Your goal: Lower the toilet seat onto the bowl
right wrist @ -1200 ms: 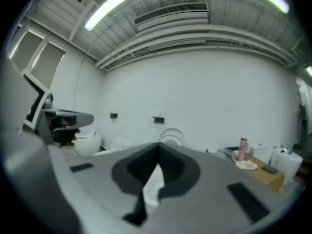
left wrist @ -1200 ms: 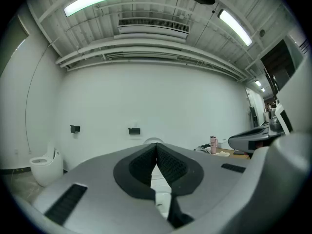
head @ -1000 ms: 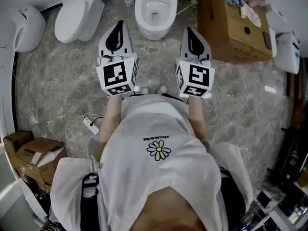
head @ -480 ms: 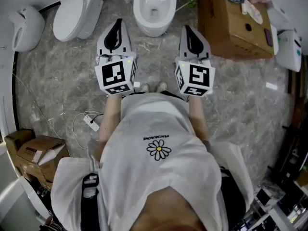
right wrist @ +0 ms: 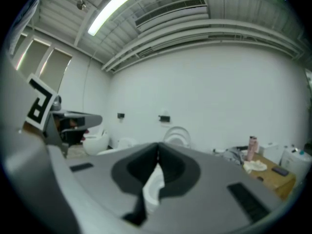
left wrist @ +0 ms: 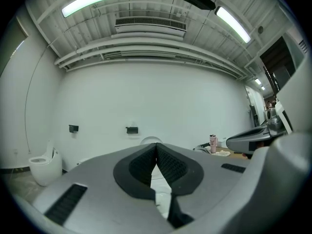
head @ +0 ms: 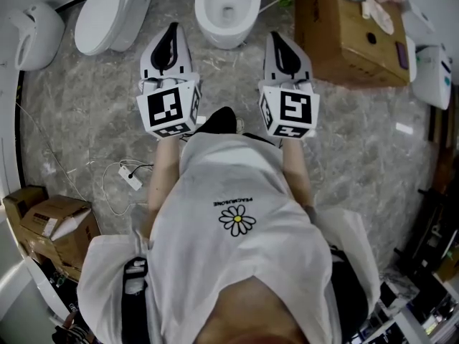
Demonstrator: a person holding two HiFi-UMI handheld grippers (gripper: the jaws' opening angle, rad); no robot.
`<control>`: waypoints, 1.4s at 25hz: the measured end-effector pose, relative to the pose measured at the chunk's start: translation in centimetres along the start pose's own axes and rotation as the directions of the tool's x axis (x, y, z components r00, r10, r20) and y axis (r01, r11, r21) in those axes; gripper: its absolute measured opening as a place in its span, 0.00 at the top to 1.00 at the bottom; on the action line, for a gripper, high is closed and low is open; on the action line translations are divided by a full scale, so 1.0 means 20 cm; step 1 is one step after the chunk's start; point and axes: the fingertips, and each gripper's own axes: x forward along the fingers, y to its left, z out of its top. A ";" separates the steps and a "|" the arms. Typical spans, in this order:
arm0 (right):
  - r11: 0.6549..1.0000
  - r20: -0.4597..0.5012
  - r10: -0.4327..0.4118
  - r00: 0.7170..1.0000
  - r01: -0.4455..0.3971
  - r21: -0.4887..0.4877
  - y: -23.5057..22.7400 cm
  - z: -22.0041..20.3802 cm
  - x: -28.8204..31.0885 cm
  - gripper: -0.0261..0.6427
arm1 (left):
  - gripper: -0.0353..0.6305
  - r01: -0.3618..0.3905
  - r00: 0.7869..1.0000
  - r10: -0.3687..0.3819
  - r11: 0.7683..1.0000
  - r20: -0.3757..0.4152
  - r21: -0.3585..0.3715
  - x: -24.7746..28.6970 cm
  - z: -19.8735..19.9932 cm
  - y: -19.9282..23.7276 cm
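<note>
The white toilet (head: 228, 9) stands open at the top middle of the head view, its bowl exposed. Its raised seat (right wrist: 178, 134) leans upright against the wall in the right gripper view. My left gripper (head: 171, 33) hovers just short of the bowl's left side, shut with nothing in it. My right gripper (head: 277, 40) is level with it on the bowl's right side, also shut and empty. In the left gripper view the shut left gripper (left wrist: 156, 147) hides most of the bowl (left wrist: 161, 191). The right gripper (right wrist: 157, 155) shows white bowl (right wrist: 153, 189) below its tips.
A second toilet (head: 111, 16) with its lid down stands to the left, and a white fixture (head: 32, 34) beyond it. A big cardboard box (head: 351, 34) sits close on the right. Cable and a plug (head: 129, 178) lie on the marble floor; more boxes (head: 50, 224) stand bottom left.
The person and both grippers have edged toward the toilet, which now sits higher in the head view. A dark shoe has come into view between the marker cubes. Both jaws stayed shut.
</note>
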 end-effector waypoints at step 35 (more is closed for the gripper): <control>0.995 -0.031 0.010 0.999 -0.013 -0.103 -0.22 0.08 0.91 0.92 | 0.91 0.053 0.998 -0.050 0.994 0.028 -0.100 1.04 -0.12 0.23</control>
